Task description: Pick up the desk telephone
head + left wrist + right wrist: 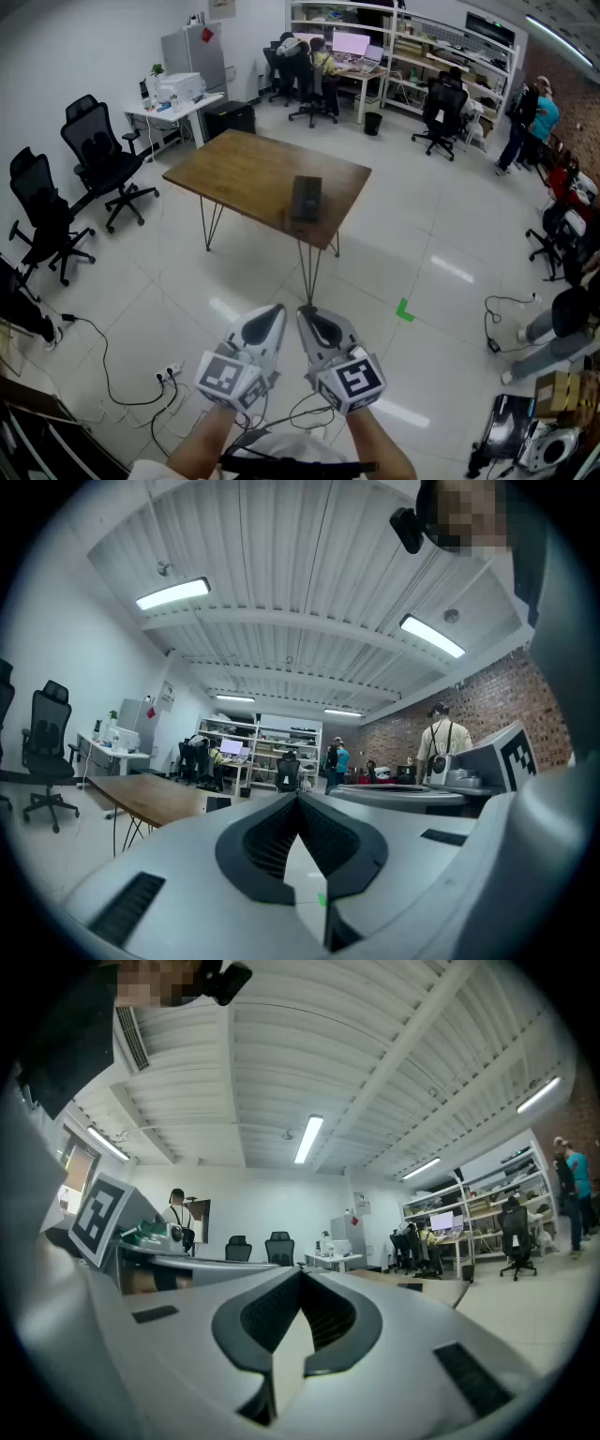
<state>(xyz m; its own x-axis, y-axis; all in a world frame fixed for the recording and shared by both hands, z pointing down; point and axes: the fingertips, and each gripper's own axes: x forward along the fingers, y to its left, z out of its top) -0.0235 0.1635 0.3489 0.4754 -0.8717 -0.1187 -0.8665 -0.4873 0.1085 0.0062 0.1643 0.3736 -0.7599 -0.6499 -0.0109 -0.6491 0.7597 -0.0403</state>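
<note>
The desk telephone [306, 197], a dark flat unit, lies near the front right corner of a wooden table [234, 169] a few steps ahead of me. Both grippers are held close to my body, side by side and far short of the table. My left gripper [278, 310] is shut and holds nothing, and so is my right gripper [302, 312]. In the left gripper view the jaws [298, 801] meet at their tips, with the table [150, 794] and a small dark shape, probably the phone [217, 802], beyond. In the right gripper view the jaws [300, 1275] are also closed.
Two black office chairs [101, 155] [42, 220] stand left of the table. Cables and a power strip [169, 373] lie on the floor at my front left. A green tape mark [404, 309] is on the tiles. People sit at desks at the back, and one person [562, 328] is at the right.
</note>
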